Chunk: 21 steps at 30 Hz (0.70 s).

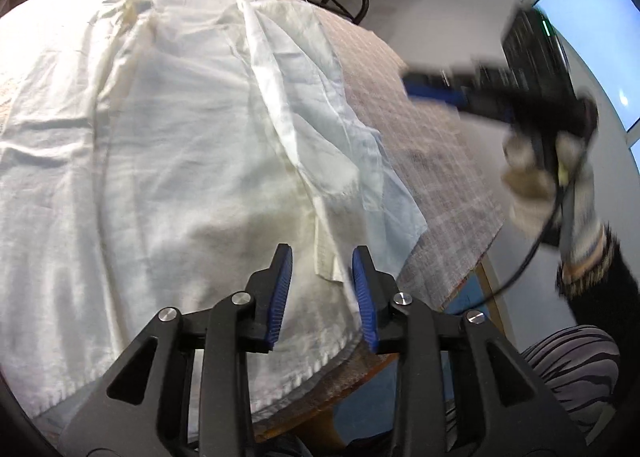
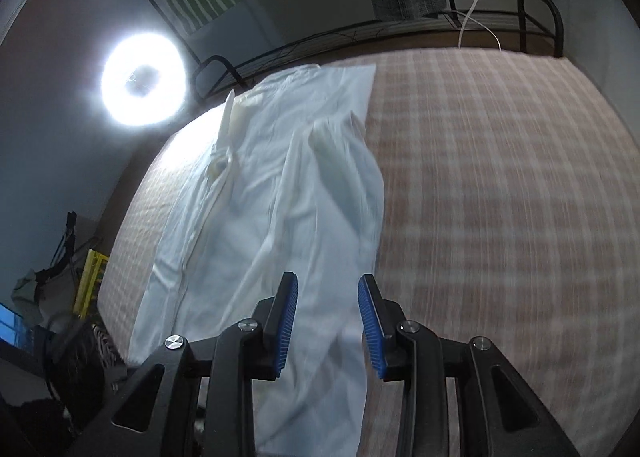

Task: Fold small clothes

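While the white shirt lies spread along the checked bedcover, the left gripper hangs just above its near hem, jaws parted and holding nothing. Over the shirt's right edge, the right gripper also has its 2 blue pads apart and empty. A gloved hand carries that blurred tool in the left view.

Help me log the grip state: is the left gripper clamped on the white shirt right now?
No, the left gripper's fingers stand apart above the white shirt, pinching no cloth.
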Available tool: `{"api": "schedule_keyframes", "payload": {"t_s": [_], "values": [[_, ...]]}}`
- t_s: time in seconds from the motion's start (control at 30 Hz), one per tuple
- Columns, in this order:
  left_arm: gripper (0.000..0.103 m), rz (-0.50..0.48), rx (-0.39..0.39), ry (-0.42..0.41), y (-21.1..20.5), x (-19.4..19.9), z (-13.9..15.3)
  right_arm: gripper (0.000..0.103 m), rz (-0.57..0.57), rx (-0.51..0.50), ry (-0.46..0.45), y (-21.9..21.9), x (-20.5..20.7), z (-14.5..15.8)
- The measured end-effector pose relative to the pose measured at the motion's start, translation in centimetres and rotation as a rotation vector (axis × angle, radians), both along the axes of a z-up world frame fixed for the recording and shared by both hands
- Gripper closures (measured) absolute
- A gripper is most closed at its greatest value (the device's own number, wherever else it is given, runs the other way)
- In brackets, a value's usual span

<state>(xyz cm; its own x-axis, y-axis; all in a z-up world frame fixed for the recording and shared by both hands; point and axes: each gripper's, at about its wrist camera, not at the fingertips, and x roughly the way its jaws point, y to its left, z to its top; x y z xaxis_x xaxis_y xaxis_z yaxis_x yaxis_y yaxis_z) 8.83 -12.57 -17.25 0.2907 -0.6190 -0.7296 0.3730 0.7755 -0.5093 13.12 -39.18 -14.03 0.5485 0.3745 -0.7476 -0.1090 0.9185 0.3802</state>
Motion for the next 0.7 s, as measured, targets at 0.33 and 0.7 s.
{"api": "schedule_keyframes", "payload": {"t_s": [0.33, 0.7], "values": [[0.073, 0.018, -0.099, 0.103, 1.6, 1.9, -0.7, 0.067, 0.017, 0.121, 0.100, 1.0, -5.0, -6.1], [0.100, -0.004, -0.133, 0.150, 0.4, 3.5, -2.2, 0.103, 0.081, 0.176, 0.105, 3.2, -4.8, -8.2]]}}
